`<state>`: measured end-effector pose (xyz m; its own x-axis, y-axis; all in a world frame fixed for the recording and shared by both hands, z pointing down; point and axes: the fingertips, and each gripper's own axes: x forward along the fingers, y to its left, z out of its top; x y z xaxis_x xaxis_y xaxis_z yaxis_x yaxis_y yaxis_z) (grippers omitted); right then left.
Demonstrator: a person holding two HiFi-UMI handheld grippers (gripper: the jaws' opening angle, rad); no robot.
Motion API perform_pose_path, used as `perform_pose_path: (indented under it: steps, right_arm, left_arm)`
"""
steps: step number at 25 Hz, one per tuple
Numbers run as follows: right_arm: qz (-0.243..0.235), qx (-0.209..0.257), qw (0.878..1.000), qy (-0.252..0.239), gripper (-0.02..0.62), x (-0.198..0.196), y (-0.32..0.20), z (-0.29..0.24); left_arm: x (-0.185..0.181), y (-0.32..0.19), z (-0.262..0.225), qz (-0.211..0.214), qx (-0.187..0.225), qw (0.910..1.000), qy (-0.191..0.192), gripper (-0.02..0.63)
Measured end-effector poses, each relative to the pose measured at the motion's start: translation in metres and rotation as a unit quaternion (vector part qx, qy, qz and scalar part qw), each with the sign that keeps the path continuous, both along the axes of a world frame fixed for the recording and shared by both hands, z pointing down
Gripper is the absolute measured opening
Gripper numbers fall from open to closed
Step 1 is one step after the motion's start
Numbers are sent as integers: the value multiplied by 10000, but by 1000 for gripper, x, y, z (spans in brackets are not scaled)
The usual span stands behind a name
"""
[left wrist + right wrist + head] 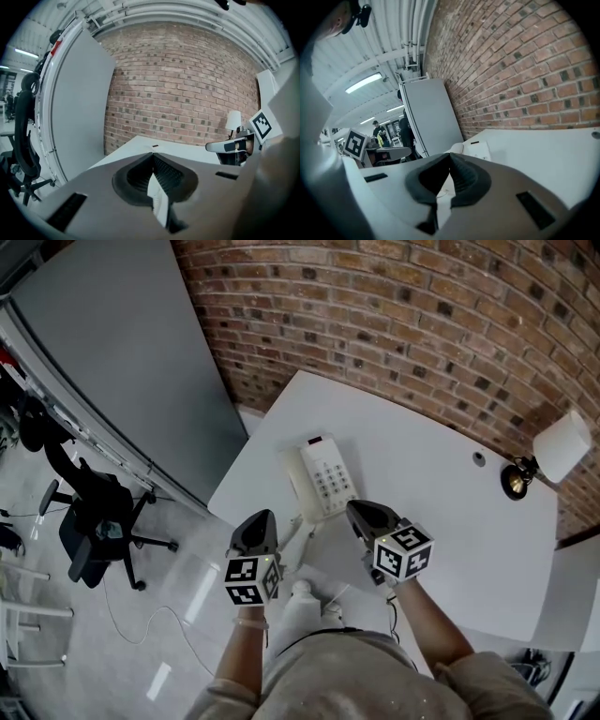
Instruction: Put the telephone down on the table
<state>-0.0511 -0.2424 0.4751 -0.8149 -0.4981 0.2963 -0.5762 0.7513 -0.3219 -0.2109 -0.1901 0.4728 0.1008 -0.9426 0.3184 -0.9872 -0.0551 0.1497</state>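
A white telephone point(325, 477) lies flat on the white table point(459, 512), keypad up, with its handset point(295, 486) resting along its left side. Both grippers hover near the table's front edge, just short of the phone. My left gripper point(256, 524) is shut and holds nothing; its jaws meet in the left gripper view point(152, 157). To the right, the right gripper point(366, 513) is also shut and empty, jaws together point(450, 157). The phone point(472, 149) shows just beyond the right jaws.
A brick wall point(422, 324) runs behind the table. A small lamp point(553, 454) with a white shade stands at the table's far right. A grey partition point(122, 352) and a black office chair point(94, 521) are on the left, on the floor.
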Motion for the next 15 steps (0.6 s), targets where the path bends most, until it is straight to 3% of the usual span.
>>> perform_pose_path:
  steps: [7,15]
  right_arm:
    - [62,626,9980,36,5,5,-3,-31]
    - [79,844,9964,-39,5,14,0,-52]
  left_arm:
    - [-13,10,-29,-216,391,9990,-89,6]
    - [-28,20,-47,-470,617,9969,-152,6]
